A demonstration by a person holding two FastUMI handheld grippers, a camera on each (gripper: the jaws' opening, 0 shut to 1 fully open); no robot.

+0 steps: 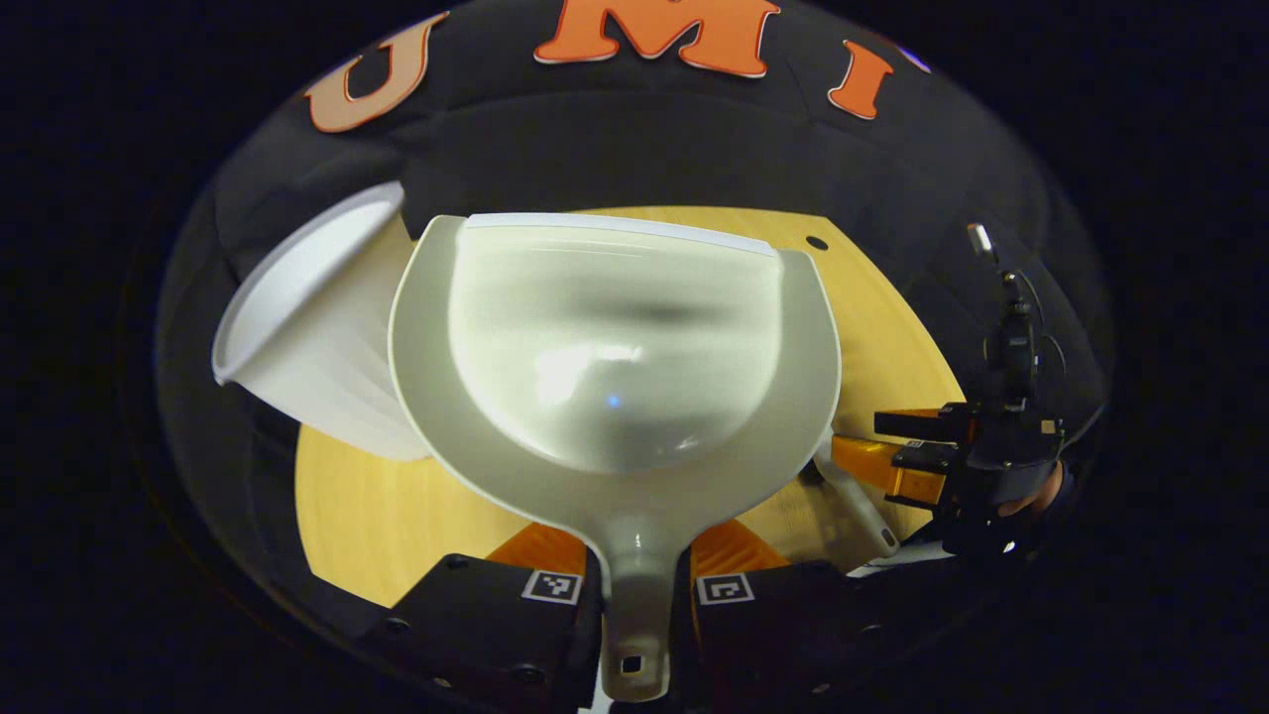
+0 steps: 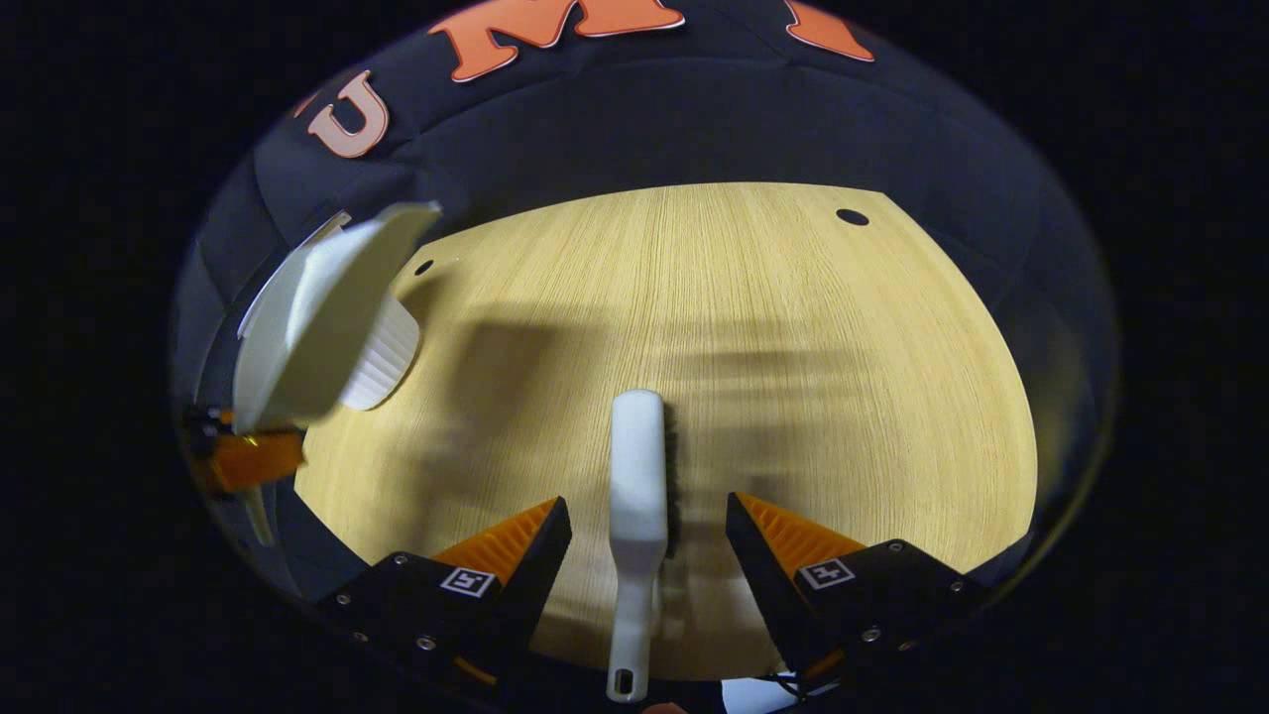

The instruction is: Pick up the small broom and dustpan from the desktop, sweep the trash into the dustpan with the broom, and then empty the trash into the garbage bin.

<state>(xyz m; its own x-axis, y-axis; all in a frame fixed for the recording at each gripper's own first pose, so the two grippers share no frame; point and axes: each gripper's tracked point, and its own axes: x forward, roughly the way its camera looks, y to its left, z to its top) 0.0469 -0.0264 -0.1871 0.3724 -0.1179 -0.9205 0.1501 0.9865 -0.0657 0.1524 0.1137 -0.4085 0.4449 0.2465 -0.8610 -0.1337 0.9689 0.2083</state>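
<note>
Bin (image 1: 307,347), white and tilted, shows at the surface's (image 1: 357,516) left edge in the left gripper view. Left tongs (image 1: 634,595) pinch the dustpan (image 1: 615,367) by its handle, lifted beside it. Right tongs (image 2: 649,545) stand spread around the broom (image 2: 636,496), which lies on the surface near its front edge.

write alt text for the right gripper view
The right tool hangs open over a small white broom lying on the wooden desktop, a finger on each side of its handle. At far left, the dustpan is held up by a white bin.
</note>
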